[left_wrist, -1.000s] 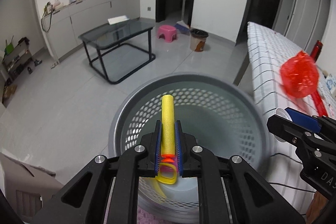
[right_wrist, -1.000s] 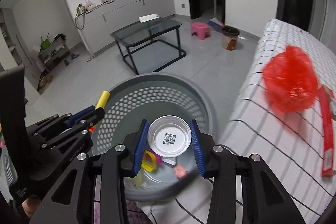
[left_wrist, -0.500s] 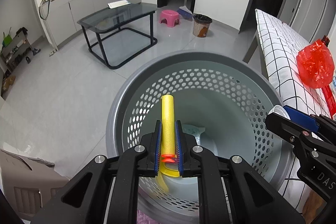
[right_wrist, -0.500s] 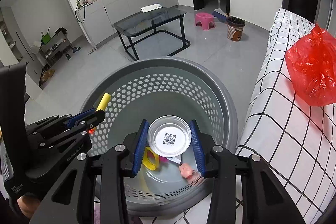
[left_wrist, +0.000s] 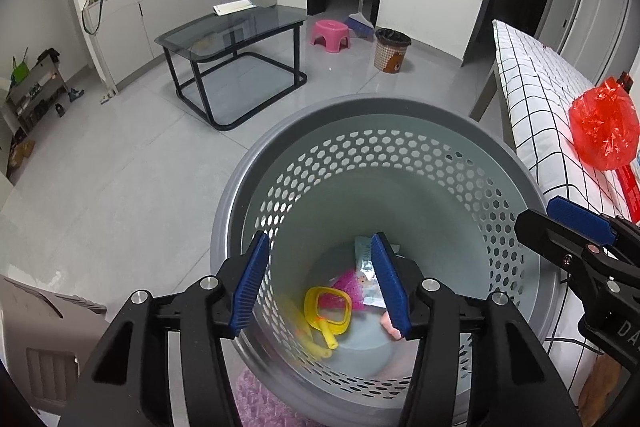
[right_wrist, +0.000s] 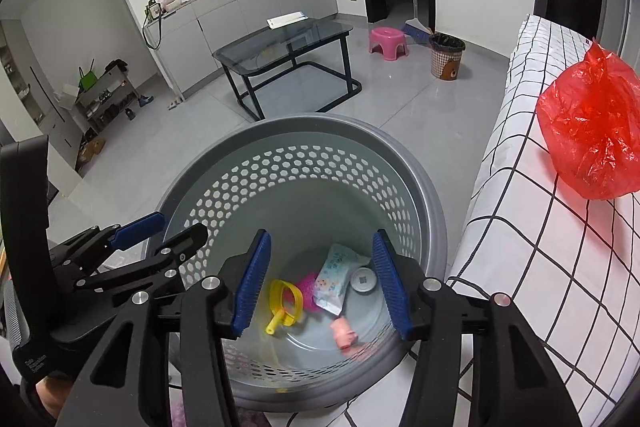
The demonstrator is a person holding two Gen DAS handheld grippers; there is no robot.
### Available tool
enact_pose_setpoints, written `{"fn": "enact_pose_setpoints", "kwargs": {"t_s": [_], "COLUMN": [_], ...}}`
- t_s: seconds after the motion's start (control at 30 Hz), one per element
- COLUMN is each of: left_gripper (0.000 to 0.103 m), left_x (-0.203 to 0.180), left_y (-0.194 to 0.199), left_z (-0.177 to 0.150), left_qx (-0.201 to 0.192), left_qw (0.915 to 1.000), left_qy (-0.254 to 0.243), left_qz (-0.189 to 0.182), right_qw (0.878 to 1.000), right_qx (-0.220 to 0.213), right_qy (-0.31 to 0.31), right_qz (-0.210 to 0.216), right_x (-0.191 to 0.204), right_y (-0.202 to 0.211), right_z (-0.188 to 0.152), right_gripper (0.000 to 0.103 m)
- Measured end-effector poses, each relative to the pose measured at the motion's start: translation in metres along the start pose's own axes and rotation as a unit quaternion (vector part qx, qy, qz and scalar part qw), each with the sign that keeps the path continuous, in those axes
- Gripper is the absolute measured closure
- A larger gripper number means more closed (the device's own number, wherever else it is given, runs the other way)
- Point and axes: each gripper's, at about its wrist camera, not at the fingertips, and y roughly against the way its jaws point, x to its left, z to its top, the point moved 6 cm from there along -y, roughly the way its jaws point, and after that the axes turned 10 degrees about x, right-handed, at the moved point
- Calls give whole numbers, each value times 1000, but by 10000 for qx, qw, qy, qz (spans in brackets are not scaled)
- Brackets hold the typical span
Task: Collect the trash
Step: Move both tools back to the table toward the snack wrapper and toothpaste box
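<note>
A grey perforated basket [left_wrist: 400, 115] [right_wrist: 304, 123] stands on the floor beside the bed. Both grippers hang over its mouth. My left gripper [left_wrist: 322, 287] is open and empty. My right gripper [right_wrist: 320, 285] is open and empty. At the basket's bottom lie a yellow toy [left_wrist: 326, 315] [right_wrist: 286, 301], a wipes packet [right_wrist: 334, 283], a small white cup [right_wrist: 363, 279], a pink piece [right_wrist: 343, 333] and a magenta item [right_wrist: 306, 285]. A red plastic bag [left_wrist: 604, 129] [right_wrist: 592, 131] sits on the checked bed.
The white checked bed [right_wrist: 532, 227] runs along the right. A glass table [left_wrist: 232, 35], a pink stool [left_wrist: 330, 33], a small lined bin [left_wrist: 392, 49] and a broom stand across the floor. A red box [left_wrist: 628, 187] lies by the bag.
Both grippers opened over the basket. The yellow foam stick left my left gripper and the white cup left my right gripper; both now lie inside the basket.
</note>
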Motion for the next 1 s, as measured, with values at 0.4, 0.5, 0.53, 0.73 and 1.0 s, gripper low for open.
{"fn": "enact_pose_setpoints", "kwargs": {"t_s": [0.4, 0.5, 0.53, 0.73, 1.0], "left_gripper": [44, 42, 42, 38, 34], "left_x": [0, -2, -4, -20, -57], "left_y": [14, 19, 21, 38, 61], "left_z": [-6, -6, -6, -7, -15], "left_qx": [-61, -100, -116, -254, -411], "left_qw": [10000, 9999, 9999, 9994, 9972], "left_qy": [5, -19, -35, -172, -500], "left_qz": [7, -16, -31, -174, -375], "right_qw": [9999, 9999, 9998, 9990, 9949], "right_qx": [-99, -165, -186, -394, -736], "right_qy": [8, -6, -15, -187, -594], "right_qz": [28, 26, 22, -57, -343], "right_x": [1, -1, -1, -13, -53], "right_y": [10, 18, 20, 47, 93], "right_z": [0, -2, -3, -12, -42], "right_gripper": [52, 52, 52, 52, 49]}}
